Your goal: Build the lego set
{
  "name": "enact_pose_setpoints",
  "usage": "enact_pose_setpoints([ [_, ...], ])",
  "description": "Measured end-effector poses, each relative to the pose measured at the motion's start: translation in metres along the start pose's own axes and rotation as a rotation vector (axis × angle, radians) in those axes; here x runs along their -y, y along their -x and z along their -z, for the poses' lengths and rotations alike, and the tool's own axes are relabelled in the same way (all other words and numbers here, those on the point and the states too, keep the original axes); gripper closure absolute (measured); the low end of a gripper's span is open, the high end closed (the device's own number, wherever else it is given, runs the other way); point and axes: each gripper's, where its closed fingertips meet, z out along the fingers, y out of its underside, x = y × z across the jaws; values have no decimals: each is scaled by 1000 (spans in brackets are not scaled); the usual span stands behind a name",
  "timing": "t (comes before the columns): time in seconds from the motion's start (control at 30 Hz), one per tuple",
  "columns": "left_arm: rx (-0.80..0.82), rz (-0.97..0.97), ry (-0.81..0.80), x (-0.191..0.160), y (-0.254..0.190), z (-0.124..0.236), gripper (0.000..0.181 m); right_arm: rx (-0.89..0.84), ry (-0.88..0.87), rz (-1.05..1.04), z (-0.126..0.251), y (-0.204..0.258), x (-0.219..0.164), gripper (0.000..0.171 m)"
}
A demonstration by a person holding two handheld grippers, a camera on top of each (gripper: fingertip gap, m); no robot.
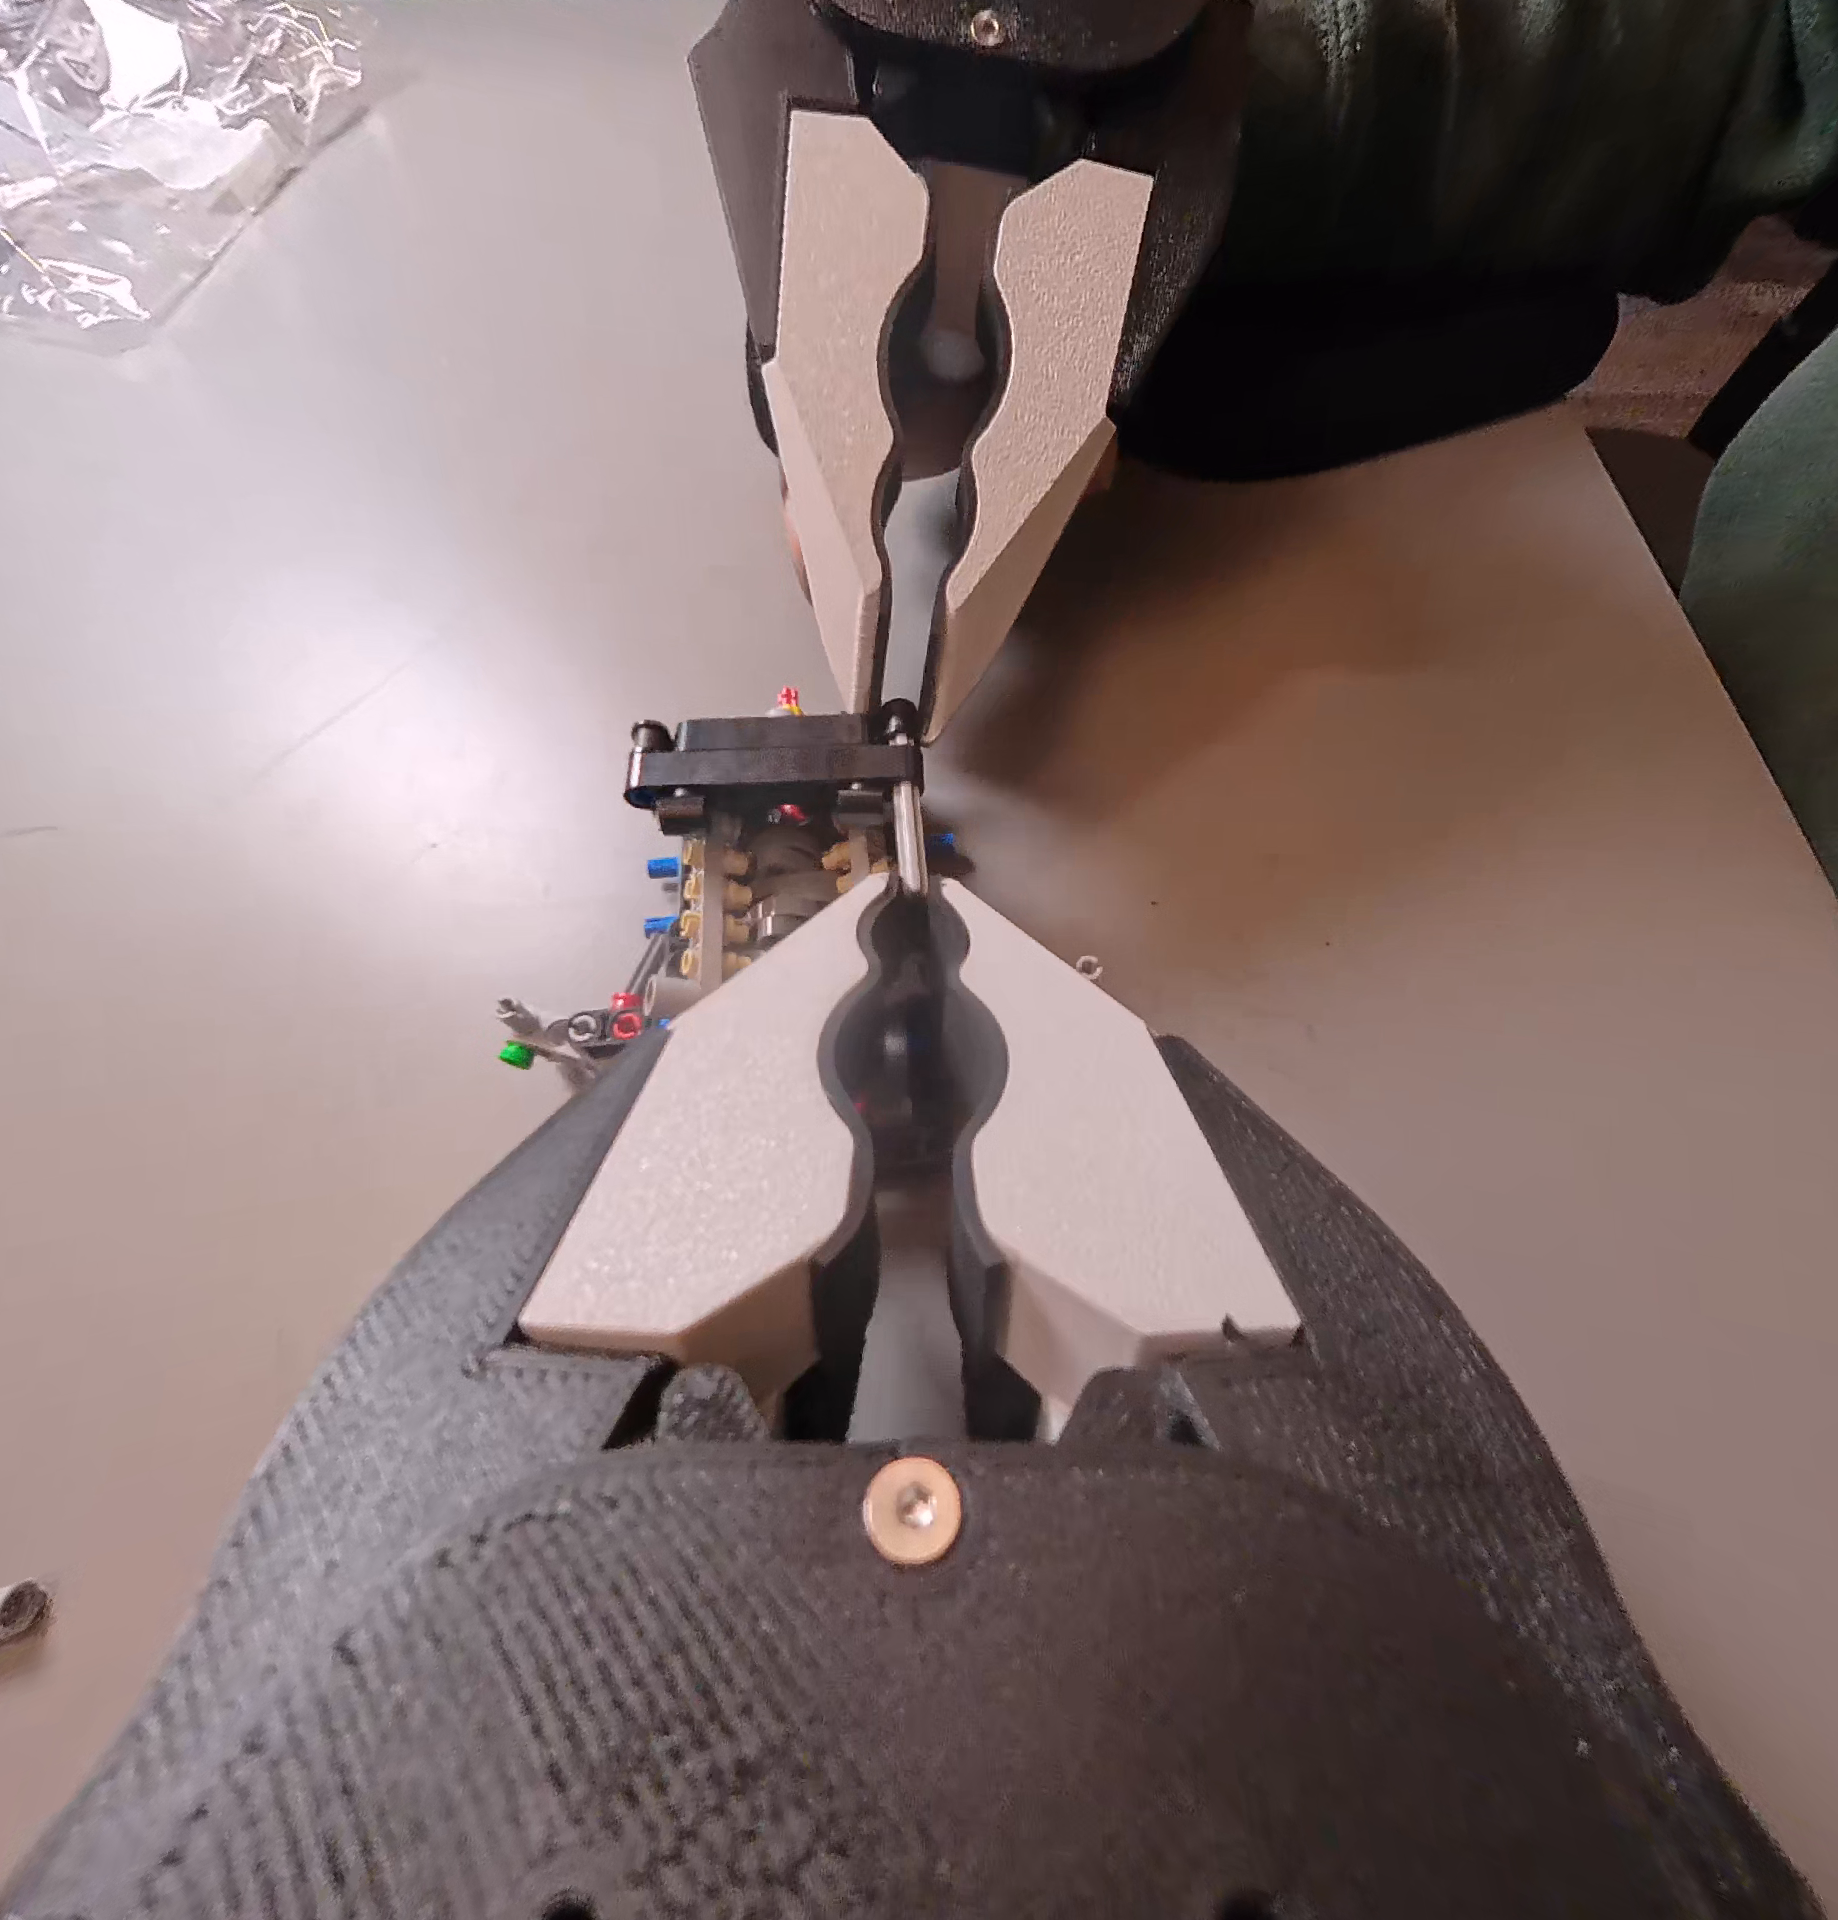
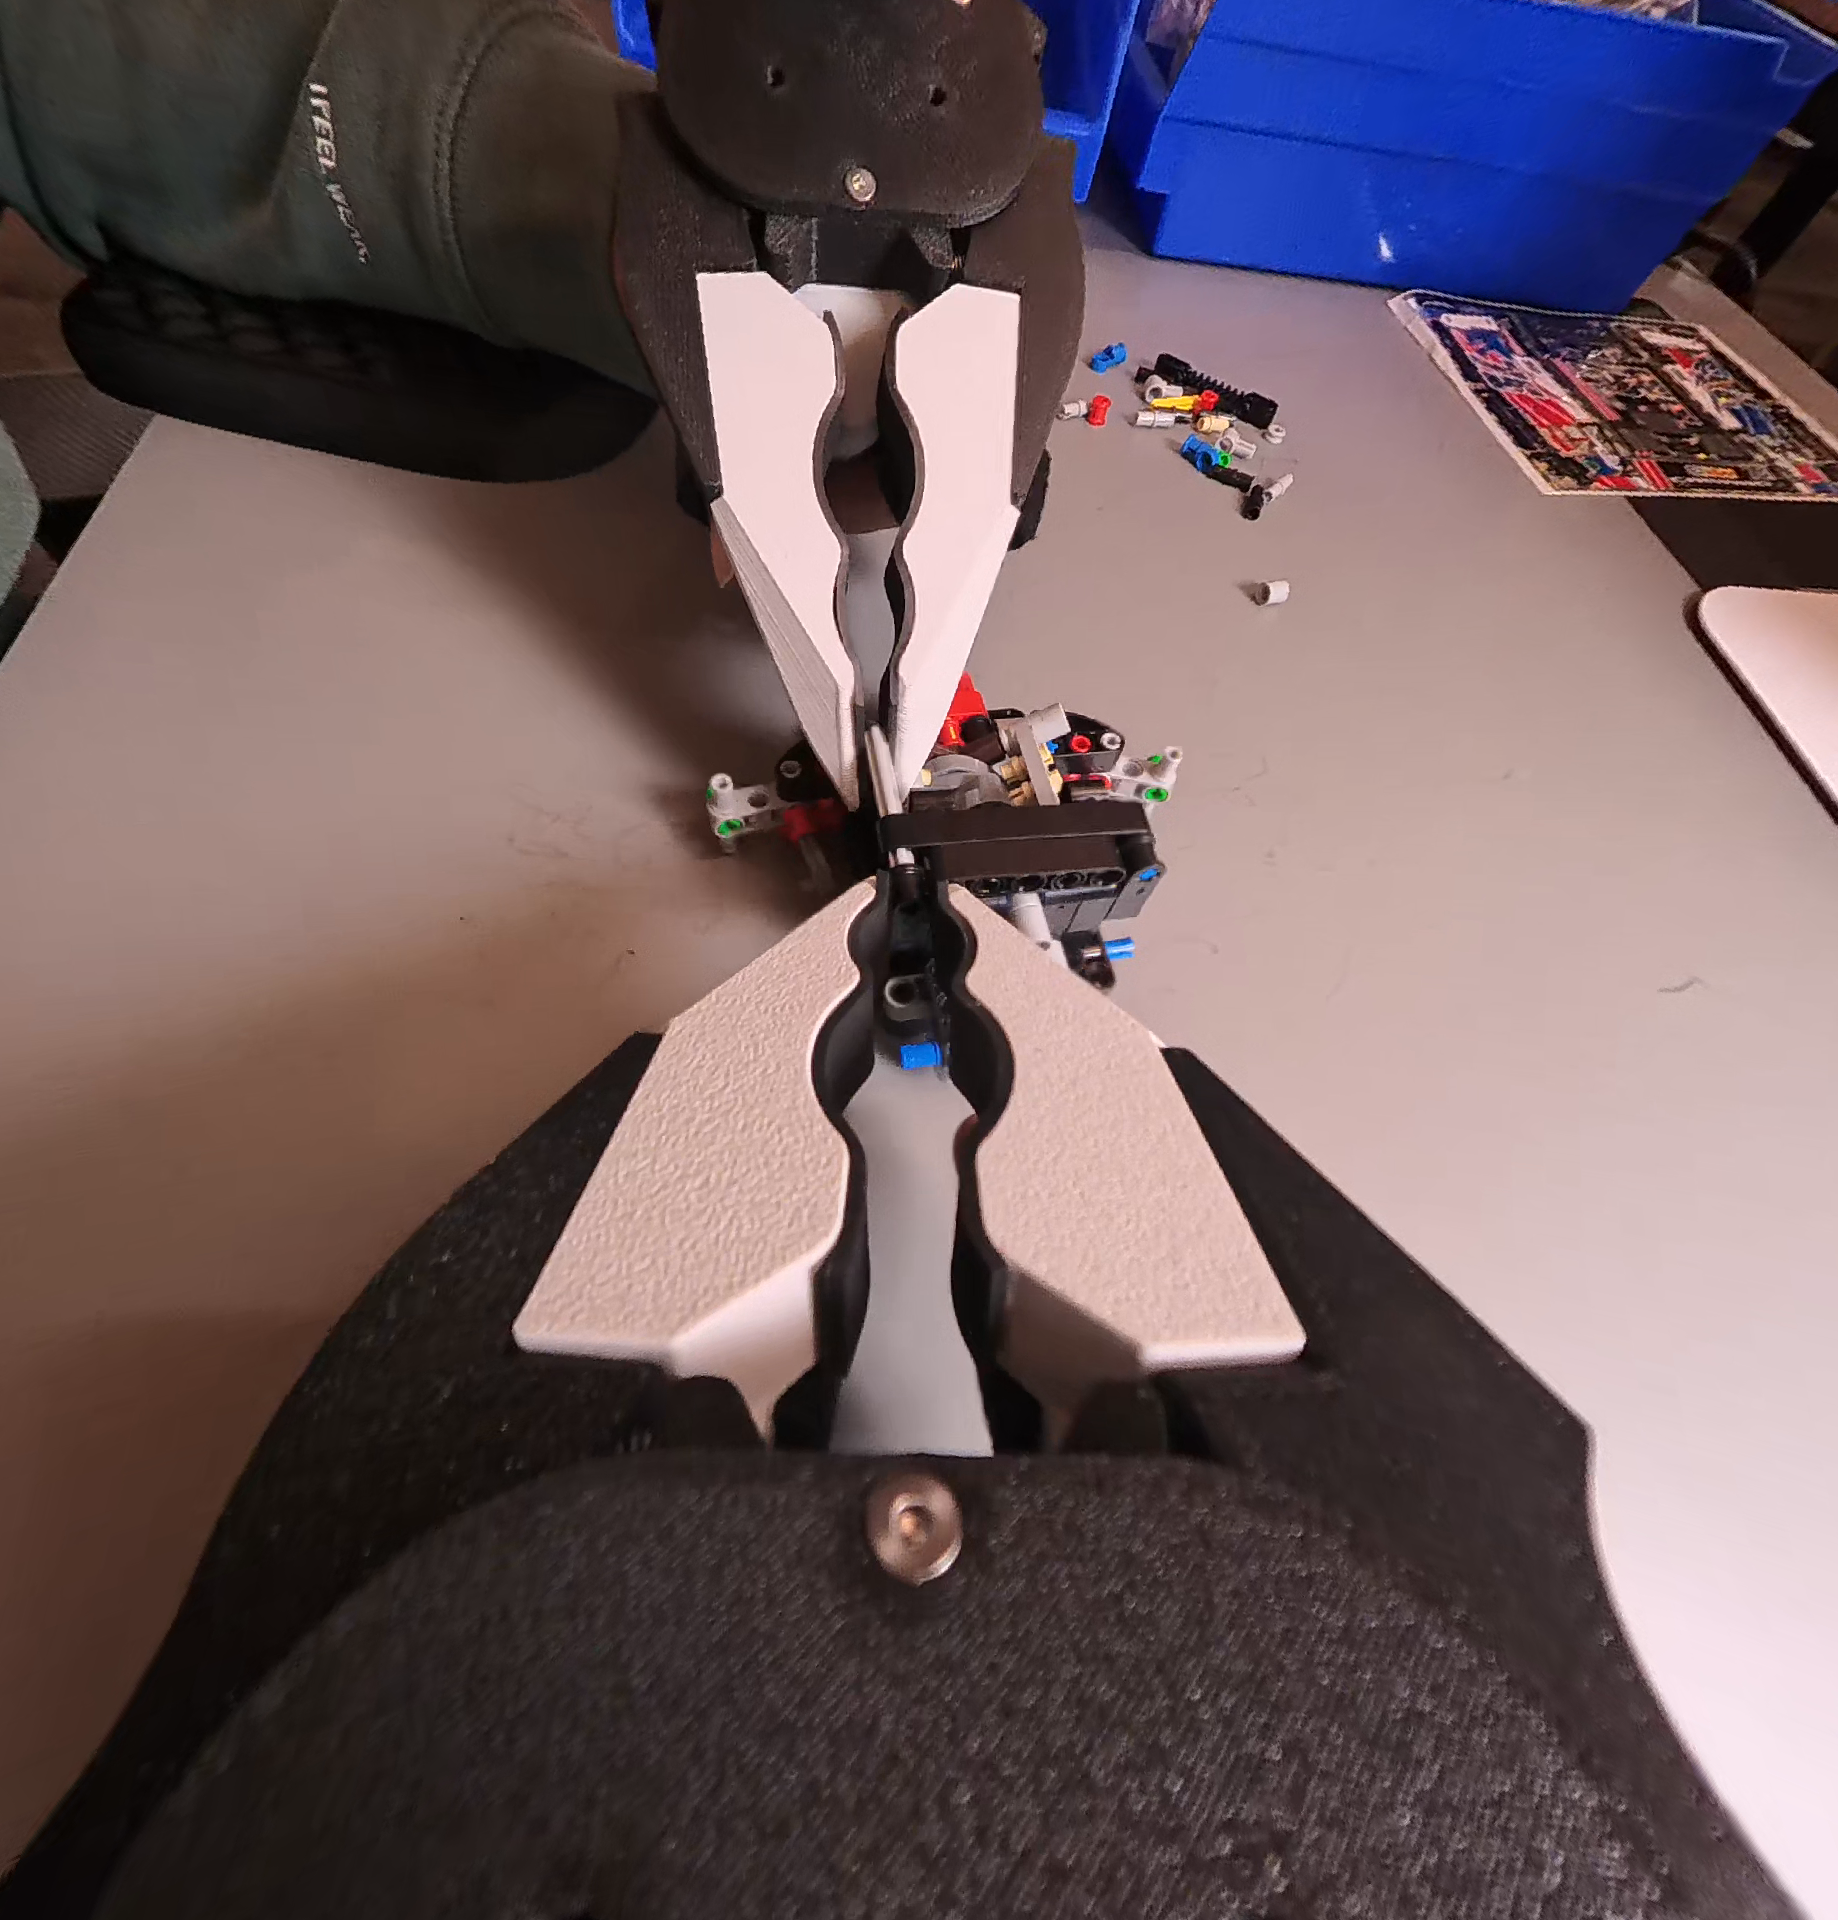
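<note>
My left gripper (image 1: 913, 902) is pinched nearly closed on one end of a thin grey axle (image 1: 907, 836); my right gripper (image 2: 902, 883), just as narrow, meets the same axle's other end at the model's black beam (image 2: 1029, 836). The two grippers face each other tip to tip across the model (image 1: 759, 831), which sits mid-bench (image 1: 323, 623).

Only the left view shows the crumpled clear bag (image 1: 115, 145) at 10 o'clock and a small grey tube (image 1: 6, 1636) at 8 o'clock near the frame edge.

Only the right view shows the loose parts (image 2: 1201, 421) scattered at 1 o'clock, a lone grey bush (image 2: 1273, 592) nearer in, the printed sheet (image 2: 1642, 405) at 2 o'clock, and blue bins (image 2: 1455, 145) beyond it. I cannot tell what the bins hold. A white-topped board (image 2: 1808, 686) cuts in at 3 o'clock.
</note>
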Motion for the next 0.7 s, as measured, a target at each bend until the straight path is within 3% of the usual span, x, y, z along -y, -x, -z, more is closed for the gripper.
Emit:
enact_pose_setpoints([
  [0.7,-24,24,-9,2,-4,-5,179,26,36,86,11,6,-4,167],
])
